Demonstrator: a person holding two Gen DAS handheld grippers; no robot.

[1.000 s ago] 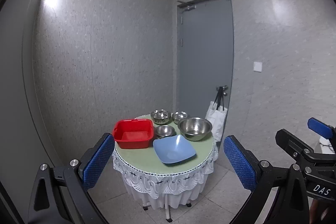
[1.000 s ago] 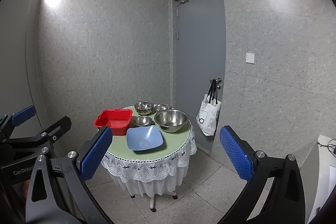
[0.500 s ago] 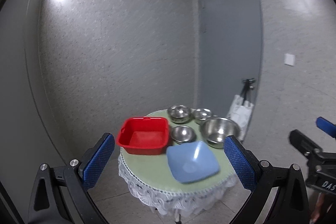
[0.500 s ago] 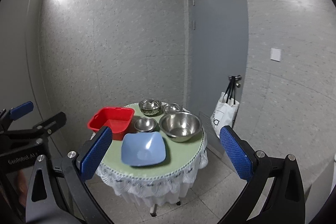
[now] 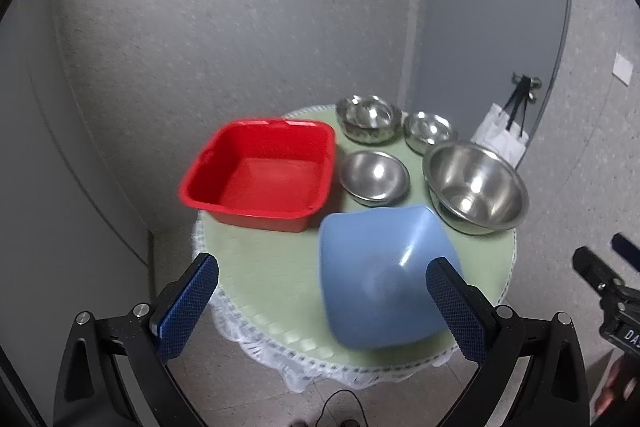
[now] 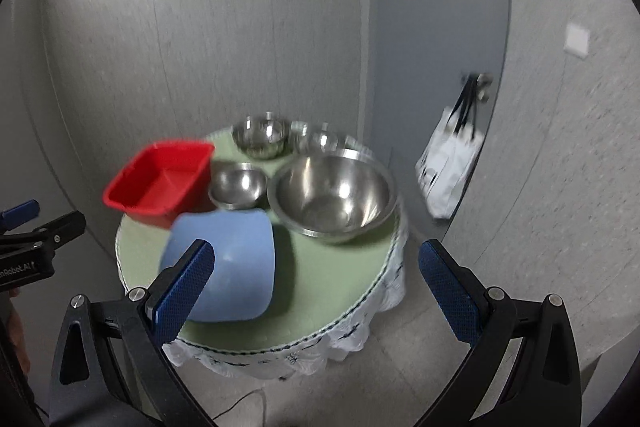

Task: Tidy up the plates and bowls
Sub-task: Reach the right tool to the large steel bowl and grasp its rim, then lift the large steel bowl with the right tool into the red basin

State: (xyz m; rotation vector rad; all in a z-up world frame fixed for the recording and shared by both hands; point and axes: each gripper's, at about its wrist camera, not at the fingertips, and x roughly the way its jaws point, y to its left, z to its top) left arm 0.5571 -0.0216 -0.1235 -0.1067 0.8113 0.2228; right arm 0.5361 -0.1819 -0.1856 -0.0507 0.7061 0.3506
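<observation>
Where legible, left tongs (image 6: 24,251) read "nRobot.AI".

Behind your round table with green top and white lace skirt (image 5: 280,291) stood a grey door (image 5: 488,7); a white tote bag (image 6: 450,171) hung from its handle.

A small, bare room in a home or staged test space: speckled grey walls, a plain grey door (image 5: 492,11) with a white tote bag (image 6: 450,175) hanging from its handle, a white wall switch (image 6: 577,41), and a small round table (image 5: 260,275) with a lace-edged green cloth.
</observation>
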